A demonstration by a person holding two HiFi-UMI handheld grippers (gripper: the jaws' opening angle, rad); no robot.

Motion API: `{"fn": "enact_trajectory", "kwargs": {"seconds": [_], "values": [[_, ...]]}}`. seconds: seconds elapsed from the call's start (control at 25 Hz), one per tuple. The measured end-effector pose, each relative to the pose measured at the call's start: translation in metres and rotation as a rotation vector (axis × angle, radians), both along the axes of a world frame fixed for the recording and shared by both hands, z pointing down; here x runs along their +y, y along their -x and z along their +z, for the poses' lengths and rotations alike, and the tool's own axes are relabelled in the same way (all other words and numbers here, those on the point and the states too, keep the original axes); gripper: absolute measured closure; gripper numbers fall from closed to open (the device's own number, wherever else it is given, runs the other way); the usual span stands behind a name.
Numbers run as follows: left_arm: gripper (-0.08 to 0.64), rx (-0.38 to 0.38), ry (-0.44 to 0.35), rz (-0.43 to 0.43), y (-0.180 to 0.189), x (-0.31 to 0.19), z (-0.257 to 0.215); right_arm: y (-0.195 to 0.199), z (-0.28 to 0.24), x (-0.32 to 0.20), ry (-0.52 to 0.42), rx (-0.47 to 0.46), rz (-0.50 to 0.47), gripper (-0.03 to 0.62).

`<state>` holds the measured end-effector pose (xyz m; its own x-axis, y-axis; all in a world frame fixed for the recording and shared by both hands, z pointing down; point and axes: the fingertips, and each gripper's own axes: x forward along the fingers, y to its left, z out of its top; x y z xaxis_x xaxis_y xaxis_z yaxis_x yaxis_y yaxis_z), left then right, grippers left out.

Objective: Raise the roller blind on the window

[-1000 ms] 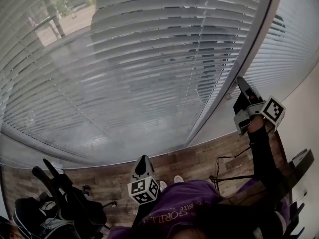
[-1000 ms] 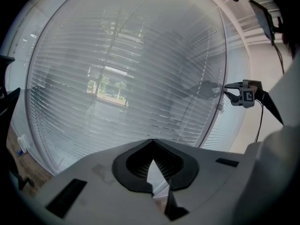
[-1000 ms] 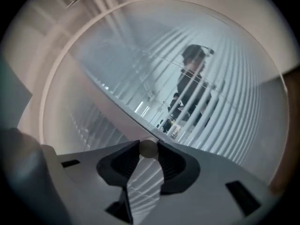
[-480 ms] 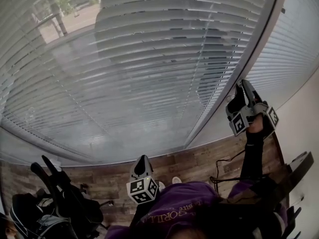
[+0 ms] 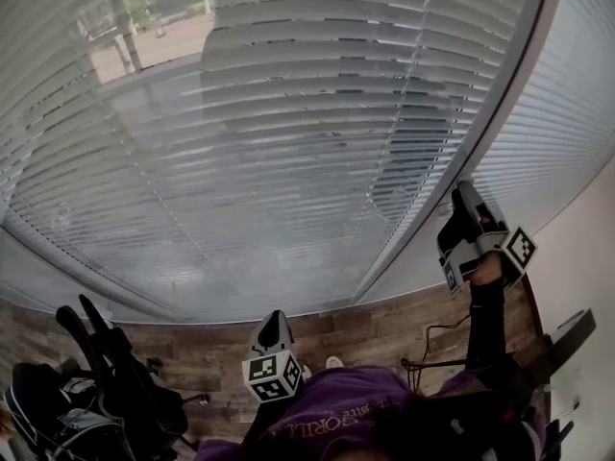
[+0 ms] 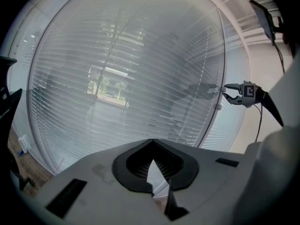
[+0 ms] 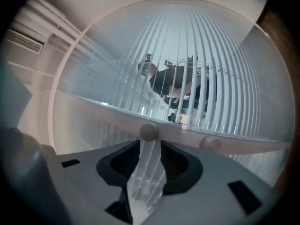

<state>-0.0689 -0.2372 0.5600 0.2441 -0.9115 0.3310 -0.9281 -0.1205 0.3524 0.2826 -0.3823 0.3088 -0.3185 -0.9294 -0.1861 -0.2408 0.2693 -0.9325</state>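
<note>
Closest in is the person's purple top (image 5: pixel 336 401), soft fabric with some print on it. Just past that, the left hand-held gripper (image 5: pixel 273 320) sits low and centre with its marker cube (image 5: pixel 272 373) facing up. Its smooth grey shell narrows to a point, and its own view shows the jaws pressed together at the tips with nothing between them.

Below it there's a wood-plank floor (image 5: pixel 384 320), brown and streaky, with a heap of black gear (image 5: pixel 106 392) off to the left. I can't make out what that is.

The right hand-held gripper (image 5: pixel 464 195) is raised on the right, pointing at the window's pale frame post (image 7: pixel 93 110). Its jaws are a little way apart and not gripping anything. You can see striped slats through the gap. A small round knob (image 7: pixel 149 131) on the post sits right off the jaw tips, but I can't tell if they touch it. A second knob (image 7: pixel 211 143) is further along the same post.

The blind (image 5: pixel 288 142) is down over the whole pane, beyond both grippers. It's thin pale horizontal slats, closely stacked, with dim reflections in the glass. Another slatted pane runs on the far side of the post. Through the top slats there's a tree (image 5: pixel 125 8) and light pavement outside.
</note>
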Motion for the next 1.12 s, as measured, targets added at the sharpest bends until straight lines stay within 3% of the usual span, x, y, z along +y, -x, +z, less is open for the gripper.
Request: {"fn": "enact_trajectory", "kwargs": {"seconds": [0.16,0.32,0.36,0.48,0.76,1.12], "values": [[0.558,-0.010,0.011,0.015,-0.010,0.000,-0.007,0.061,0.013,0.024,-0.044,0.147,-0.189,0.468],[0.560,-0.008,0.018,0.038,-0.015,0.006,-0.007,0.141,0.039,0.060,-0.094,0.359,-0.328,0.469],[0.559,-0.008,0.019,0.042,-0.015,0.009,-0.005,0.154,0.051,0.070,-0.094,0.418,-0.337,0.469],[0.559,-0.013,0.021,0.043,-0.015,0.015,0.004,0.177,0.084,0.086,-0.109,0.581,-0.345,0.594],[0.559,-0.020,0.005,0.038,-0.013,0.015,0.013,0.196,0.109,0.092,-0.159,0.837,-0.314,0.594],[0.559,-0.019,0.006,0.032,-0.023,0.012,-0.007,0.189,0.090,0.086,-0.166,0.908,-0.321,0.594]]}}
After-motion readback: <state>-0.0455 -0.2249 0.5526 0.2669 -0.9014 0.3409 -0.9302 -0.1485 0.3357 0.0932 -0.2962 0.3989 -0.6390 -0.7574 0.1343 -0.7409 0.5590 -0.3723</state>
